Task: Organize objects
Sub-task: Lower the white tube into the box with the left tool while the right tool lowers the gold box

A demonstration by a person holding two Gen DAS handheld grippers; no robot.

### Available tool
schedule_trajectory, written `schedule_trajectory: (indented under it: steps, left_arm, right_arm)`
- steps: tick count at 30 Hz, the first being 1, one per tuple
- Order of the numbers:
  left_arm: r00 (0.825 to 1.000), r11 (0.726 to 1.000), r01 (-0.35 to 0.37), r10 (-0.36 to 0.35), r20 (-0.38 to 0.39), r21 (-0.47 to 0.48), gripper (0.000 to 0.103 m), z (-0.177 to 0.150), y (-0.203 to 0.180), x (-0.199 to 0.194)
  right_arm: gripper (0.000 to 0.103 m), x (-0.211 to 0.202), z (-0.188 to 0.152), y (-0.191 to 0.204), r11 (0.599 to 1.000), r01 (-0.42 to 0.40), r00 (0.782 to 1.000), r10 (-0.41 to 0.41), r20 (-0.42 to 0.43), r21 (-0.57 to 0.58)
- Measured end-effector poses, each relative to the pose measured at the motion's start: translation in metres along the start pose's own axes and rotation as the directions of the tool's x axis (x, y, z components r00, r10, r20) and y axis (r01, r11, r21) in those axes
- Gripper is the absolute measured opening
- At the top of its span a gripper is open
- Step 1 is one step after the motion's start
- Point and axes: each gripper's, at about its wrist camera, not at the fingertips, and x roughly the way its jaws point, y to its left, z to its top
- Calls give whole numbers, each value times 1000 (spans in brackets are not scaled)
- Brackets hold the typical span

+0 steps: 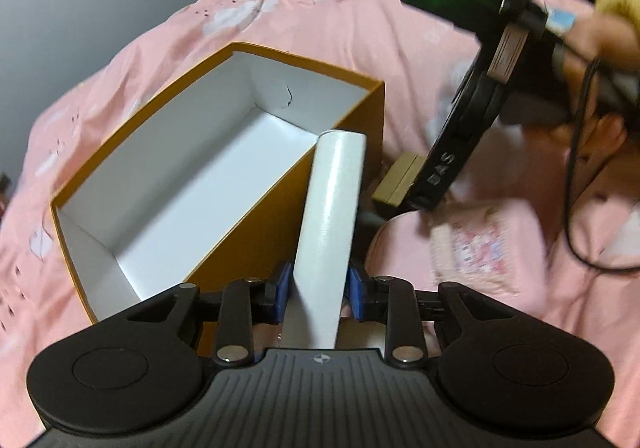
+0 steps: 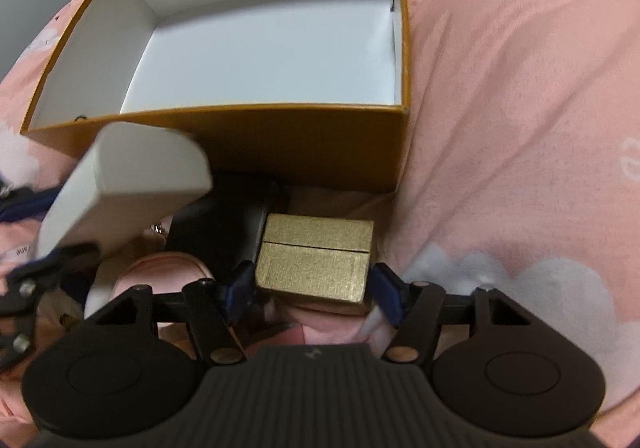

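Observation:
An open orange box (image 1: 280, 208) with a white, empty inside lies on a pink bedspread; it also shows in the right wrist view (image 2: 304, 144). My left gripper (image 1: 318, 288) is shut on a flat white box (image 1: 330, 216), held upright beside the orange box's near corner; the white box shows in the right wrist view (image 2: 132, 180) too. My right gripper (image 2: 312, 290) is open, its blue pads on either side of a small gold box (image 2: 316, 260) without clearly pressing it. The gold box also shows in the left wrist view (image 1: 396, 178), under the right gripper's body (image 1: 460, 136).
A black object (image 2: 216, 224) lies between the white box and the gold box. A round pink case (image 2: 160, 268) sits in front of it. A pink patterned item (image 1: 476, 248) lies on the bedspread (image 2: 520, 128). A grey wall (image 1: 80, 8) is behind the bed.

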Motion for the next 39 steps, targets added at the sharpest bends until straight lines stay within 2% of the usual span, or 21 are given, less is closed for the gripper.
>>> schedule_trajectory:
  steps: [5,9,10,11,16,20,25,29,32,35,37,39]
  left_arm:
    - [1000,994,28,-27,4,-108,32,0,7,-22]
    - [1000,984,30,-28,13,-174,32,3,14,-40]
    - [1000,982,29,-27,13,-187,32,3,17,-44]
    - [1000,979,28,-26,15,-200,32,4,19,-48]
    - [999,969,28,-22,31,-245,32,16,36,-69]
    - [999,962,4,9,44,-271,32,31,57,-77]
    - [997,939,-52,66,29,-339,32,55,94,-66]
    - [992,925,-125,119,-40,-359,32,68,118,-30]
    - [975,922,-217,189,-117,-321,32,72,122,7]
    - [951,916,-286,235,-199,-282,32,69,124,44]
    - [929,910,-332,270,-252,-248,32,65,122,65]
    - [899,901,-391,330,-288,-190,32,60,118,82]
  right_arm:
    - [65,-12,1,-4,1000,-6,1000,6,17,-11]
    - [65,-44,2,-2,999,-23,996,26,80,-42]
    - [65,-53,0,5,998,-22,995,28,100,-53]
    - [65,-58,-16,9,998,-22,993,29,117,-61]
    - [65,-95,-15,16,993,-43,977,66,204,-114]
    - [65,-109,-3,55,983,-53,956,100,275,-175]
    - [65,-120,30,64,979,-59,930,125,346,-195]
    - [65,-107,55,62,984,-72,928,126,350,-164]
    - [65,-82,72,64,988,-62,937,107,333,-143]
    - [64,-59,90,62,987,-98,947,132,292,-126]
    - [64,-44,97,60,986,-115,953,144,267,-122]
    - [65,-33,102,59,987,-107,957,136,255,-123]
